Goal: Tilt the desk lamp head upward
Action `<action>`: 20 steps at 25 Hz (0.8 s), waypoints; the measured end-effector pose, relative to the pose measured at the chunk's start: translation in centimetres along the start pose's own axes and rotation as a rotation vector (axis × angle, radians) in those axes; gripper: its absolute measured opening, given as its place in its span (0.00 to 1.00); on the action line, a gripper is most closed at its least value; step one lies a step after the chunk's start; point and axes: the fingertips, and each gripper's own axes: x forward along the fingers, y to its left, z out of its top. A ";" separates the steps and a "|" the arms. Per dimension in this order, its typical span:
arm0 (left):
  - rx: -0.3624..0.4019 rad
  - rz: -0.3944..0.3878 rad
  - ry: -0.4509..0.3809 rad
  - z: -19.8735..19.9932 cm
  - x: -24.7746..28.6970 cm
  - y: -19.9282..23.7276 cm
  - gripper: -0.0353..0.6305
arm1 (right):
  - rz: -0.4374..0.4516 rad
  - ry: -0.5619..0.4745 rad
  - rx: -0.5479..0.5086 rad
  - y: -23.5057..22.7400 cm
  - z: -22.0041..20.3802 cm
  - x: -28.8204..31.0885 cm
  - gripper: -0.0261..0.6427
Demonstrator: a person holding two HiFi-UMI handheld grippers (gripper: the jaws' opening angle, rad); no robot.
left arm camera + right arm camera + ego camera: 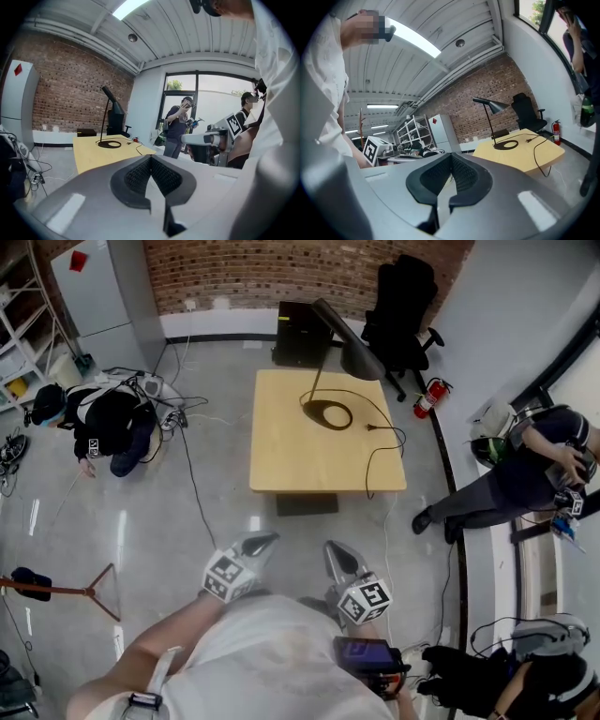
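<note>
A black desk lamp point(328, 413) stands on a light wooden table point(281, 456), its ring base near the table's far right part and its cone head point(361, 360) tilted down past the far right corner. Its cord point(384, 442) trails over the table's right edge. The lamp point(108, 123) shows far off in the left gripper view, and in the right gripper view the lamp point(494, 123) is just as distant. My left gripper point(267, 542) and right gripper point(335, 550) are both shut and empty, held close to my body, well short of the table.
A black office chair point(403, 301) and a dark box point(298, 334) stand behind the table. A red fire extinguisher point(427, 397) lies at its right. A person crouches at left point(108, 423) among cables; another person bends at right point(525, 470). A wooden stand point(89, 589) lies at left.
</note>
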 end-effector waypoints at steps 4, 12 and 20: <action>-0.021 0.023 -0.020 0.4 -0.9 2.6 0.05 | -0.010 0.005 0.003 0.2 0.4 1.9 0.06; -0.060 0.041 -0.017 0.3 0.2 4.7 0.05 | -0.006 0.044 -0.015 -1.6 0.9 4.4 0.06; -0.041 0.065 0.003 2.4 5.5 7.1 0.05 | 0.062 0.053 -0.050 -6.3 2.7 8.6 0.06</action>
